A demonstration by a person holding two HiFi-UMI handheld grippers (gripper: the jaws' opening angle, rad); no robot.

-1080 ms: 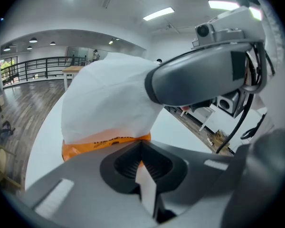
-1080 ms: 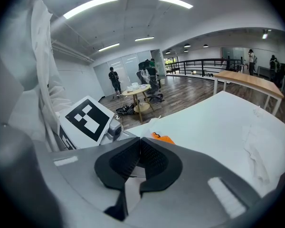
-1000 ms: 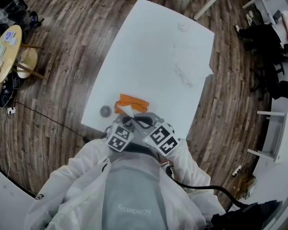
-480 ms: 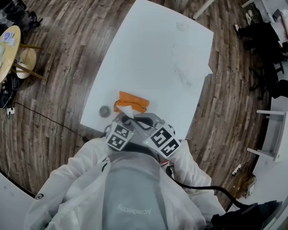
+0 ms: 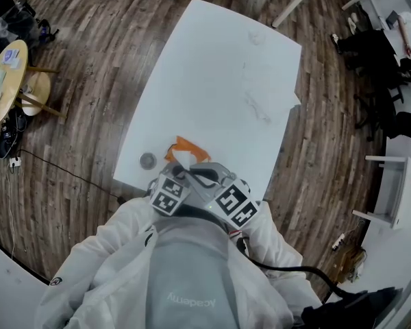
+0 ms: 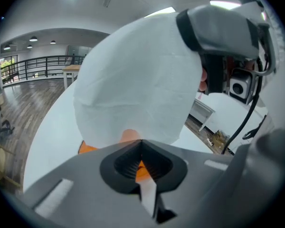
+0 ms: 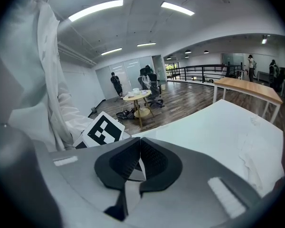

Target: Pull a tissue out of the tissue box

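Head view first: the orange tissue box (image 5: 187, 147) sits at the near edge of the white bench (image 5: 219, 60), right in front of the person, with a small round grey object (image 5: 148, 160) just beside it. From up here both marker cubes crowd over the box and hide the tips.

Left gripper view fills that in. The left tool (image 6: 141, 144) is clenched, orange of the box showing in the hollow between its jaws and just past the tips. Above it the tissue (image 6: 137, 84) rises broad and white out of the box, its top reaching the grey body of the other gripper at upper right.

Right gripper view: the right tool (image 7: 140, 141) is pinched tight, a thin pale sliver of tissue caught in the hollow. Only this view and the head view show the loose tissues (image 7: 256, 151) lying well away, farther along the bench.
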